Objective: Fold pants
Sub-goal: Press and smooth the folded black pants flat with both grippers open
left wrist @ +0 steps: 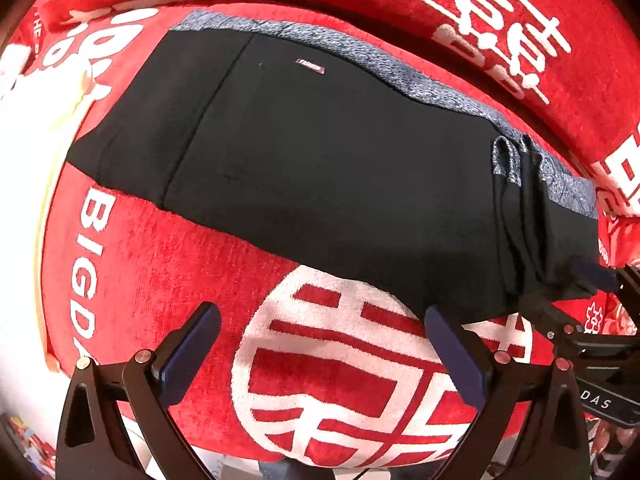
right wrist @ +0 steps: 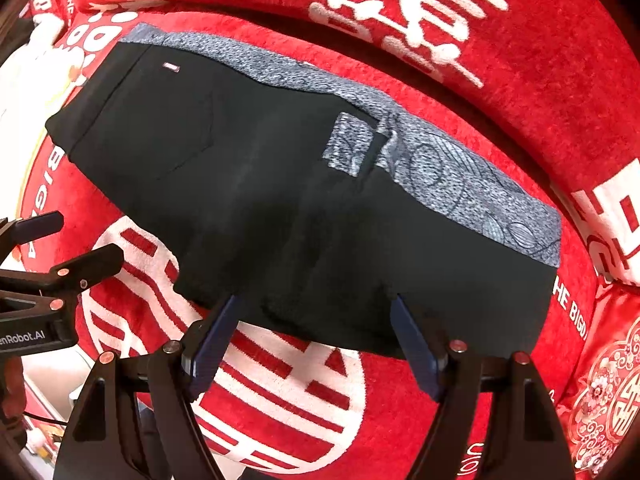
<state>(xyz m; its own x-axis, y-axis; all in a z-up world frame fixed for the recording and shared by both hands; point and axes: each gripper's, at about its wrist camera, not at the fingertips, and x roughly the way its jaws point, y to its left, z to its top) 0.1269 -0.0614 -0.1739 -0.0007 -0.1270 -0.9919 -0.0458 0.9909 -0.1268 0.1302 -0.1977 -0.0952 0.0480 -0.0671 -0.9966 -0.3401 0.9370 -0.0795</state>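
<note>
1. The black fabric pants with a grey patterned waistband (left wrist: 320, 152) lie flat on a red plush blanket with white lettering (left wrist: 168, 264). They look already folded into a compact block, so I judge the task to be late, at a final fold or a tidying pass.
2. In the left wrist view the pants fill the centre, with the grey band running from 11 o'clock to 3 o'clock. In the right wrist view (right wrist: 280, 200) they sit at centre, with the band towards 1 o'clock.
3. The left gripper (left wrist: 324, 352) stands wide open and holds nothing, hovering over the blanket just short of the near hem.
4. The right gripper (right wrist: 316, 344) is also spread open and empty. Its fingertips are at the near edge of the cloth; actual contact cannot be told.
5. The next move probably calls for closing on the near edge at both points and carrying it evenly across to the waistband.
6. Readable writing: "BIGDA" on the blanket at 9 o'clock, "DAS" on the right gripper body, "enRobot.AI" on the left gripper body. The small woven label (left wrist: 310, 66) on the pants is too small to read.
</note>
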